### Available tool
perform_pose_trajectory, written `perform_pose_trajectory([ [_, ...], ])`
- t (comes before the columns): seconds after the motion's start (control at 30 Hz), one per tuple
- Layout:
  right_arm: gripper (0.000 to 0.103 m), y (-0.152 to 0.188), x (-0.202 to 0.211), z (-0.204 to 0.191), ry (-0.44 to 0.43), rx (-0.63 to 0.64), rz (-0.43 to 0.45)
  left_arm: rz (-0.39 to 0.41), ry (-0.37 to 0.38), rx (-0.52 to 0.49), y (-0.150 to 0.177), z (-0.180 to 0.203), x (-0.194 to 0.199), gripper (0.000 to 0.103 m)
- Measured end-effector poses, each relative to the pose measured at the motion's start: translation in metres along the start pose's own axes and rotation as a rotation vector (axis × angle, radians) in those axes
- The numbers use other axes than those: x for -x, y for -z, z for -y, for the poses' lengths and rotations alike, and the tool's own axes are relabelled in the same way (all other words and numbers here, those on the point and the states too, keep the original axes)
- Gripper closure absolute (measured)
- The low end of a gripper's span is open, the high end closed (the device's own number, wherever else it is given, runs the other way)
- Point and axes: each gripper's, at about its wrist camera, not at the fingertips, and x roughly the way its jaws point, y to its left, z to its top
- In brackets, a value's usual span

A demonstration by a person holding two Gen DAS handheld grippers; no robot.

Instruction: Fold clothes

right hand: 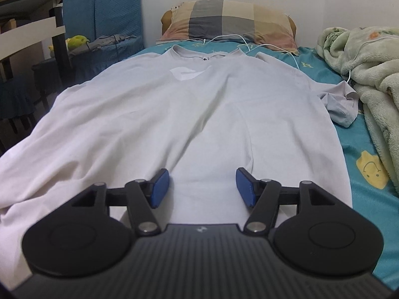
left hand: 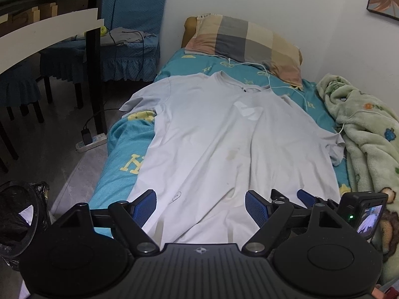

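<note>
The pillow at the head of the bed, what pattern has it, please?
The pillow has large grey, beige and pink checks, clearest in the right wrist view.

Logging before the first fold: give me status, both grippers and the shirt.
Left gripper open, right gripper open, both at the hem. White T-shirt flat, unfolded on bed. White cable crosses collar and right sleeve.

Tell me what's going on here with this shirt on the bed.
A person holding two handheld grippers is about to fold a white T-shirt spread flat, collar toward the checked pillow, on a teal bedsheet. The left gripper and right gripper are both open near the hem, gripping nothing. A white cable lies by the collar.
</note>
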Motion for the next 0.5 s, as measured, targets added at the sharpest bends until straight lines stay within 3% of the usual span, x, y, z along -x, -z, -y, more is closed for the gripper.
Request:
perform_pose_trajectory([
  [0.5, 0.039, 0.0001, -0.0009, -0.0005, -0.004, -0.012, 0.001, 0.005, -0.076, -0.033, 0.0044, 0.0044, 0.0026, 0.015],
])
